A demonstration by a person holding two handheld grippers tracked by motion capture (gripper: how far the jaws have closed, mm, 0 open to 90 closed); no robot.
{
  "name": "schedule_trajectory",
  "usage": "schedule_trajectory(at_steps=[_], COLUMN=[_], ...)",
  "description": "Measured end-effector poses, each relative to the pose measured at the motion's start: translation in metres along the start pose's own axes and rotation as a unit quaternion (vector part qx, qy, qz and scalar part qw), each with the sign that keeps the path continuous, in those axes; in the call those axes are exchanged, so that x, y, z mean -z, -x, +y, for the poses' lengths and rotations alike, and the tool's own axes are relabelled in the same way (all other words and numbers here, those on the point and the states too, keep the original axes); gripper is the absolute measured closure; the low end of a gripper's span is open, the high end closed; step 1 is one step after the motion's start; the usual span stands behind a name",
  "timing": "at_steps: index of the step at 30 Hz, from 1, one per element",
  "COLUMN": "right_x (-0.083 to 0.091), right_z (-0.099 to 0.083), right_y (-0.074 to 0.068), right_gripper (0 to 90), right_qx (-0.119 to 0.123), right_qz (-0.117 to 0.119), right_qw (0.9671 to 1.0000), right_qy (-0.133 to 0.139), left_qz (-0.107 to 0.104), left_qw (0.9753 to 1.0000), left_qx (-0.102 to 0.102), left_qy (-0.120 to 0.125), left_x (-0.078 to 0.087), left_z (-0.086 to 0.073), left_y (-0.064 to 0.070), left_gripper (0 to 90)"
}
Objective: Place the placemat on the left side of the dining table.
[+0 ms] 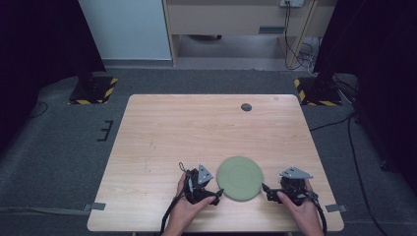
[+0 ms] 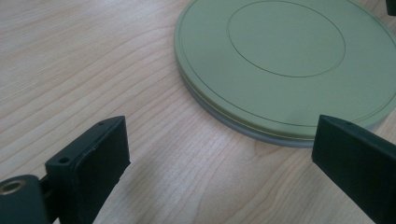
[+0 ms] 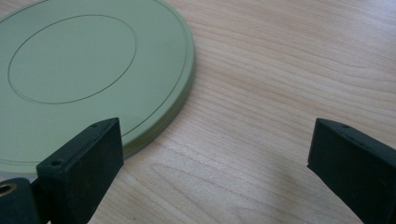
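A green plate (image 1: 240, 178) lies upside down on the wooden table (image 1: 162, 132), near its front edge at about 6 o'clock. The left gripper (image 1: 216, 195) sits at the plate's 8 o'clock, jaws spread wide, gripping nothing. The right gripper (image 1: 265, 191) waits at 4 o'clock, jaws likewise spread. A dark disc (image 1: 246, 107) rests at 12 o'clock, well apart.
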State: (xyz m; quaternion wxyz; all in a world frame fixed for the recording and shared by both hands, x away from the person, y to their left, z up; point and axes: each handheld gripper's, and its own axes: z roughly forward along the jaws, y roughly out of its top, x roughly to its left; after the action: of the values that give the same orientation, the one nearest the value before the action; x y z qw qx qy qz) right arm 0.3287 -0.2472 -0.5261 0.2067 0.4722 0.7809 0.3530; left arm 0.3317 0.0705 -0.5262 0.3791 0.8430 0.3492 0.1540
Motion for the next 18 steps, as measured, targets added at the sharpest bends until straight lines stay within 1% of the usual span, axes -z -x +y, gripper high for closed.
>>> schedule_trajectory(at_steps=[2,5,8,13,18], right_x=[-0.0002,-0.0008,-0.0022,-0.0043,-0.005], right_z=[0.0001,0.0,-0.0001,-0.0003,0.0001], right_y=[-0.0012,-0.002,-0.0042,-0.006,-0.0055], right_gripper=[3.8,3.9,3.9,3.4,3.0], right_qx=[0.002,0.005,0.007,0.008,0.004], right_qz=[0.002,0.003,0.003,0.001,-0.001], right_qw=[1.0,1.0,1.0,0.9999,1.0], right_qy=[-0.001,-0.002,-0.005,-0.007,-0.007], left_qz=[0.004,0.005,0.017,0.016,0.021], left_qw=[1.0,1.0,0.9998,0.9998,0.9998], left_qx=[-0.005,-0.005,-0.008,-0.006,-0.006], left_qy=[-0.002,-0.004,-0.006,-0.006,-0.004], left_x=[-0.0022,-0.0043,-0.0071,-0.0081,-0.0089], left_z=[0.0003,0.0007,0.0016,0.0019,0.003], left_y=[0.0015,0.0028,0.0049,0.0041,0.0042], left_gripper=[3.5,4.2,4.4,3.3,3.8])
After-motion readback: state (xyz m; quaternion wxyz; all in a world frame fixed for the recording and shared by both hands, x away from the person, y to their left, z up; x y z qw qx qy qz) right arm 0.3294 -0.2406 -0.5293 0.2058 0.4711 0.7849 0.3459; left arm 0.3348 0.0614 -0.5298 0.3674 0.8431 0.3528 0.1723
